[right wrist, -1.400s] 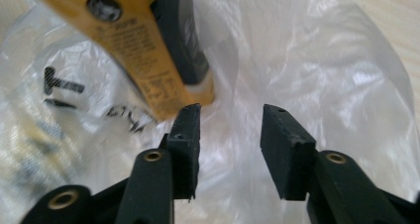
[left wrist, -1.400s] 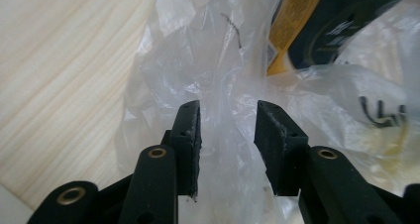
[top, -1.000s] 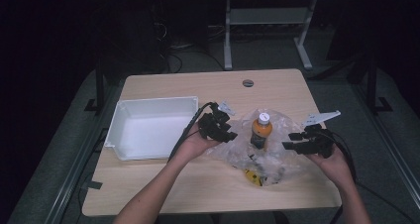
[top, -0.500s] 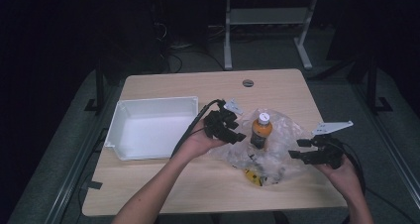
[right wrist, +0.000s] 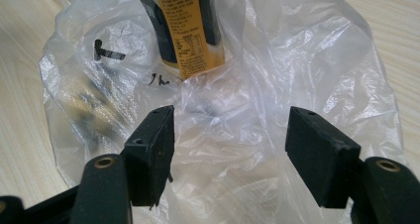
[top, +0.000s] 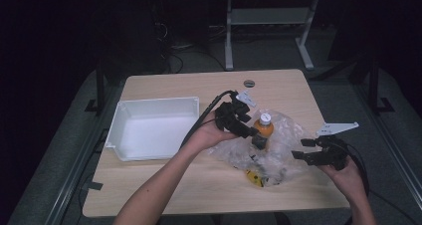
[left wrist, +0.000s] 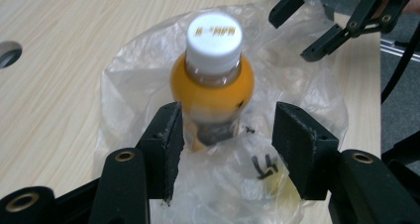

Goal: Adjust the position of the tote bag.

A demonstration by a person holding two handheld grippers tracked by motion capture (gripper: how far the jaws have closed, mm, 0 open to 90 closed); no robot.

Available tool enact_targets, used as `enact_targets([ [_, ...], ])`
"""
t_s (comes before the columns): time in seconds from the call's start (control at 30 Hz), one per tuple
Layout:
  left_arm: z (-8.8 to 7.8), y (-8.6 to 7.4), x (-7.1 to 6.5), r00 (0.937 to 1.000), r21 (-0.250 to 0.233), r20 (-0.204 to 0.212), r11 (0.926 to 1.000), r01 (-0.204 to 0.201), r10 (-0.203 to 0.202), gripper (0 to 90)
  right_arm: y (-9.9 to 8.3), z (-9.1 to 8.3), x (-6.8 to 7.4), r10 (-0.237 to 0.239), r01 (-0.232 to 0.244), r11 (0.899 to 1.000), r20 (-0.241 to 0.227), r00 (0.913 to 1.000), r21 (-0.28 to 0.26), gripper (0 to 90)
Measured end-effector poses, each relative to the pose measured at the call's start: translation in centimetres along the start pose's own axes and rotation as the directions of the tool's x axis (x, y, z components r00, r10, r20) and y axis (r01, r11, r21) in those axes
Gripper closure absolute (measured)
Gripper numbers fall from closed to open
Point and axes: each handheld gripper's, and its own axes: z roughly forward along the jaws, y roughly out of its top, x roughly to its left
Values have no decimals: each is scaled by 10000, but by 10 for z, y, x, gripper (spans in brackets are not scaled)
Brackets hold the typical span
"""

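Observation:
An orange drink bottle [top: 263, 127] with a white cap [left wrist: 214, 34] stands upright in a crumpled clear plastic bag [top: 282, 148] on the wooden table. My left gripper [top: 250, 132] reaches in from the bottle's left. Its jaws have just been opening. In the left gripper view that gripper [left wrist: 228, 131] is open, with the bottle [left wrist: 213, 92] and bag film [left wrist: 223, 184] between the pads, neither pressed. My right gripper [top: 301, 149] sits at the bag's right edge. Its jaws have also just been opening; the gripper [right wrist: 230, 135] is open over loose bag film [right wrist: 233, 149], below the bottle's label [right wrist: 190, 30].
A white tray [top: 119, 120] lies to the left on the table [top: 164, 195]. A small yellow item [top: 254, 178] lies inside the bag near the front edge. A round hole [top: 249, 83] sits near the table's far edge. The right gripper [left wrist: 341, 21] appears beyond the bag in the left gripper view.
My left gripper has lifted and shifted right toward the bottle. My right gripper has drawn back to the right and toward the front edge. Both sets of jaws stand wider.

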Motion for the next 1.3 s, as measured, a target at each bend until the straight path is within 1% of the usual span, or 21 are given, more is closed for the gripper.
enact_targets([
  [0.03, 2, 2, -1, 10000, -77, 18, 10000, 18, -17, 453, 0, 0, -1, -11, 11, 10000, 11, 10000, -23, 350],
  [0.07, 2, 4, -1, 10000, -28, 44, 10000, -39, 39, 451, -1, 0, -1, -24, 24, 10000, 11, 10000, -27, 348],
  [0.1, 3, 6, -2, 10000, -56, 53, 10000, 2, -2, 450, -1, 0, -1, -39, 39, 10000, 22, 10000, -39, 348],
  [0.13, 4, 8, -1, 9998, -24, 46, 9998, -181, 182, 449, -1, 0, -1, -30, 30, 10000, 30, 10000, -13, 346],
  [0.2, 7, 11, -1, 9999, -73, 82, 9999, -89, 89, 445, -1, 1, -1, -3, 3, 10000, 28, 10000, 20, 340],
  [0.23, 8, 13, 0, 9998, -28, 55, 9998, -190, 190, 443, -1, 1, -1, -33, 33, 10000, 17, 10000, 35, 340],
  [0.43, 17, 20, 4, 9999, -8, 136, 10000, -86, 86, 438, -1, 3, 0, -85, 85, 10000, -75, 9999, 27, 338],
  [0.5, 21, 22, 5, 9999, -19, 151, 10000, -56, 57, 438, -1, 2, 0, -121, 121, 9999, -74, 9999, -25, 337],
  [0.53, 22, 22, 5, 9998, -49, 204, 10000, 57, -56, 438, -1, 2, 0, -137, 137, 9999, -69, 9999, -21, 337],
  [0.57, 23, 22, 6, 9997, -15, 223, 10000, -43, 44, 442, -1, 2, 0, -127, 127, 9999, -62, 9999, -12, 336],
  [0.77, 28, 24, 6, 9996, -57, 214, 9999, -161, 163, 463, 0, 2, -1, -213, 212, 9998, -58, 9998, -68, 328],
  [0.83, 29, 25, 6, 9995, 88, 145, 9996, -275, 274, 465, 1, 2, 0, -145, 144, 9999, -67, 9999, -59, 327],
  [0.9, 31, 27, 6, 9998, 7, 178, 9999, -117, 117, 474, 1, 2, 0, -190, 189, 9998, -89, 9998, -81, 327],
  [0.93, 32, 27, 6, 9997, 66, 206, 9999, -133, 131, 480, 1, 2, 0, -196, 195, 9998, -100, 9998, -75, 327],
  [1.03, 34, 28, 8, 9990, 242, 30, 9987, -451, 451, 508, 0, 2, -1, -183, 182, 9998, -83, 9998, -95, 327],
  [1.13, 35, 28, 10, 9993, 277, 127, 9990, -364, 361, 523, 0, 1, -2, -113, 113, 9999, -63, 9999, -71, 327],
  [1.17, 36, 29, 11, 9996, 160, 152, 9995, -254, 252, 526, -1, 1, -2, -146, 145, 9998, -45, 9999, -95, 327],
  [1.2, 36, 29, 12, 9993, 176, 150, 9993, -334, 331, 526, -1, 1, -2, -152, 152, 9998, -44, 9999, -121, 326],
  [1.23, 37, 29, 11, 9994, 148, 149, 9994, -309, 307, 526, -1, 1, -3, -123, 122, 9998, -66, 9999, -156, 325],
  [1.27, 36, 30, 11, 9992, 243, 123, 9990, -384, 381, 526, -1, 0, -3, -114, 114, 9998, -54, 9999, -132, 323],
  [1.3, 37, 31, 10, 9992, 175, 93, 9991, -387, 385, 531, -1, 0, -3, -74, 73, 9999, -52, 10000, -123, 321],
])
